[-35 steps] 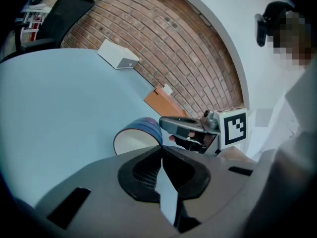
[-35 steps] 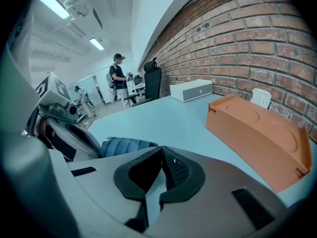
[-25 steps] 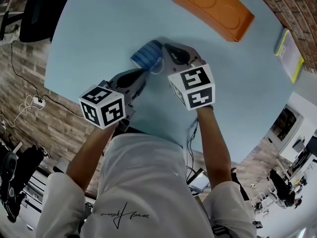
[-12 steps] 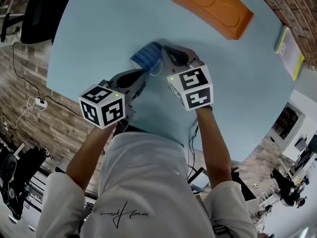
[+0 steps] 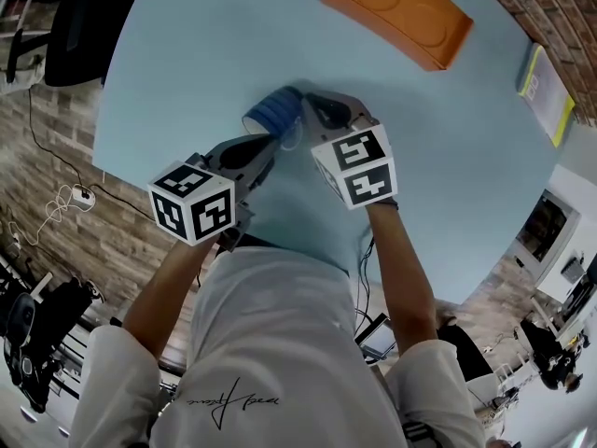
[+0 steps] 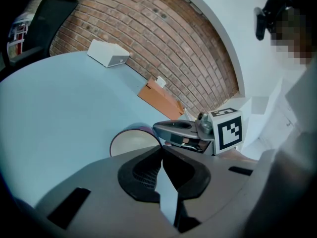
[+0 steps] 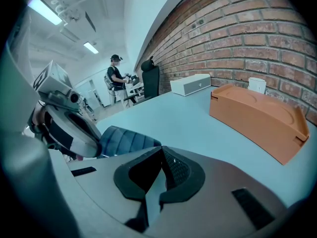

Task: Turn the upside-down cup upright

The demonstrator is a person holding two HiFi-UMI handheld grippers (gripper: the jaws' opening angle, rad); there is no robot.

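Note:
A blue ribbed cup [image 5: 273,110] lies tilted on its side on the round pale blue table [image 5: 187,54]. Its white mouth [image 6: 132,143] faces my left gripper [image 5: 269,142]. That gripper's jaws stand closed at the cup's rim, and it seems to pinch the rim. My right gripper [image 5: 308,112] is shut beside the cup, with nothing between its tips. The right gripper view has the cup's ribbed wall [image 7: 124,140] just left of the closed jaws [image 7: 161,150]. The cup's underside is hidden.
An orange tray [image 5: 396,12] lies at the table's far side. A white box [image 6: 108,53] stands near the brick wall, and a yellow-edged book [image 5: 546,91] lies at the right rim. A black chair [image 5: 84,17] is at the left, and a person [image 7: 116,78] stands far off.
The cup and both grippers have shifted slightly toward the person. Both grippers keep their closed jaws.

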